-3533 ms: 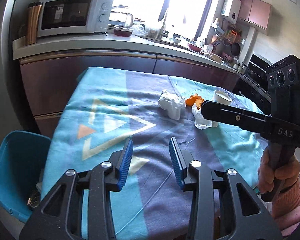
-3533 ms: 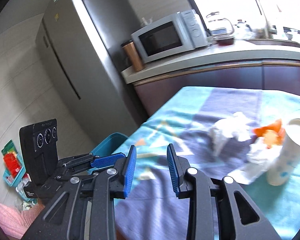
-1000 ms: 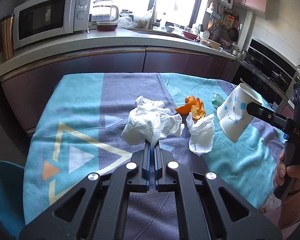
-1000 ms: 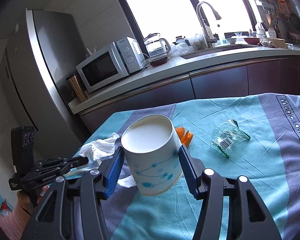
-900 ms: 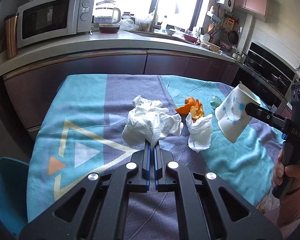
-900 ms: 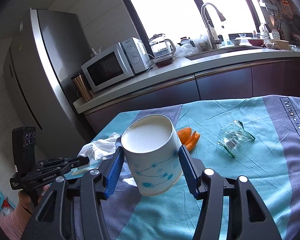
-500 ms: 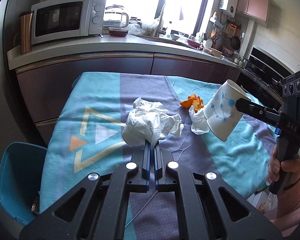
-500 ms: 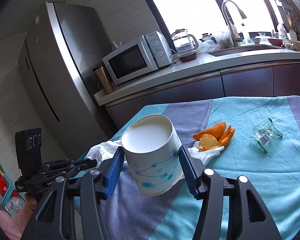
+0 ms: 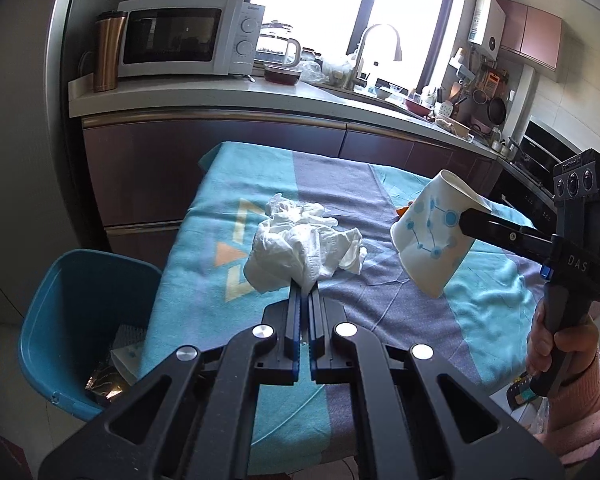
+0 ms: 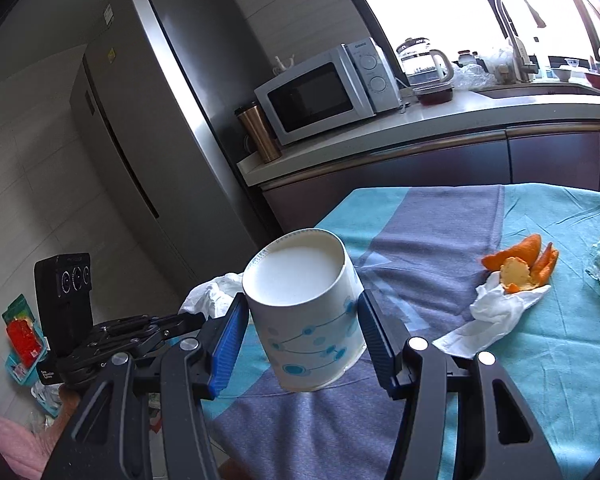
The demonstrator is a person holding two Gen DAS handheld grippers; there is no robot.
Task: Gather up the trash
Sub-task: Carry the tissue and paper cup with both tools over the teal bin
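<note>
Tissue (image 9: 300, 246) and cup (image 10: 306, 320) – both gripped

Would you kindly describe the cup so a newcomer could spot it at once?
Start at the table's teal and purple cloth. Above its near edge the right gripper clamps a white paper cup, tilted. Its blue dots and lines set it apart from the plain crumpled tissue beside it.

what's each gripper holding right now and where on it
Left gripper pinches the crumpled tissue by its near edge. Right gripper clamps the paper cup across its side walls.
</note>
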